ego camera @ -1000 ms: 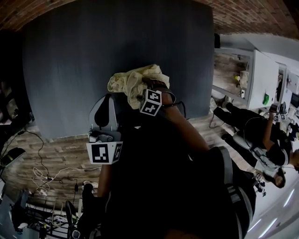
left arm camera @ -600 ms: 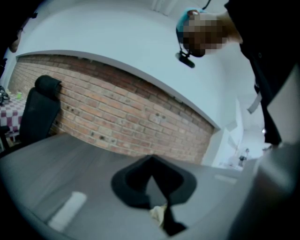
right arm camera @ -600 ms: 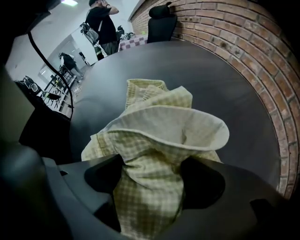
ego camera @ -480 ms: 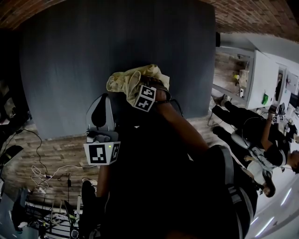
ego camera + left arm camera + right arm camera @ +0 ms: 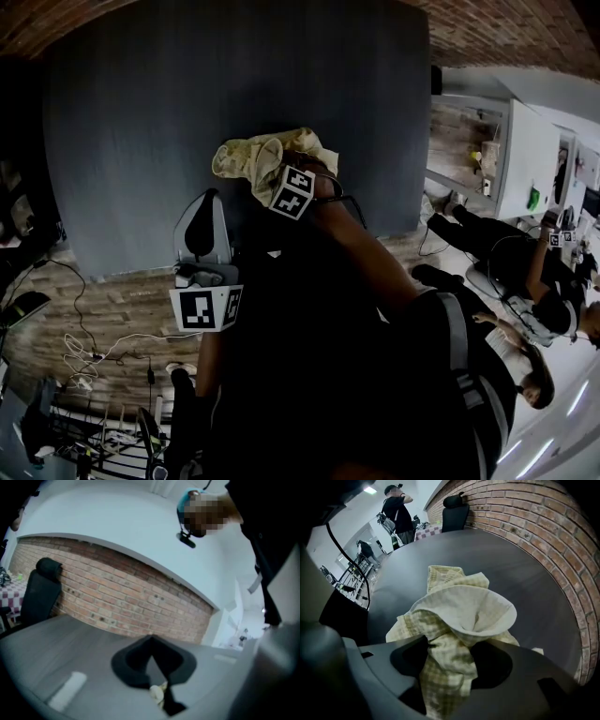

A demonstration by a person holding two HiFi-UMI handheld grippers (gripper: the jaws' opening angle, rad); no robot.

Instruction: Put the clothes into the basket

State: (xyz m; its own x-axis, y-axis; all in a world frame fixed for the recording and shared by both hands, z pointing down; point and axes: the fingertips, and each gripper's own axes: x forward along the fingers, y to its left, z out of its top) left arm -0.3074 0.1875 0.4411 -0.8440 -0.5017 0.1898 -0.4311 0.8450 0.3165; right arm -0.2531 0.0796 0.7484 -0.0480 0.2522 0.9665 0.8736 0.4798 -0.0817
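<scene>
A pale yellow checked cloth (image 5: 246,156) lies bunched on the dark table (image 5: 169,84) near its front edge. My right gripper (image 5: 281,180) points steeply down into the cloth. In the right gripper view its jaws have just been closing, and the cloth (image 5: 464,606) is gathered and pinched in the right gripper (image 5: 447,667). My left gripper (image 5: 208,199) hovers at the table's front edge, left of the cloth, with its jaws together. In the left gripper view the left gripper (image 5: 150,638) looks level across the table (image 5: 65,644). No basket is in view.
A brick wall (image 5: 122,597) runs behind the table, with a black chair (image 5: 42,588) at its end. A white strip (image 5: 68,691) lies on the tabletop. People (image 5: 511,258) stand to the right. Cables (image 5: 84,347) trail on the wooden floor.
The right gripper has rolled a little over the cloth and drawn the fabric into a tighter bunch. The left gripper has kept still.
</scene>
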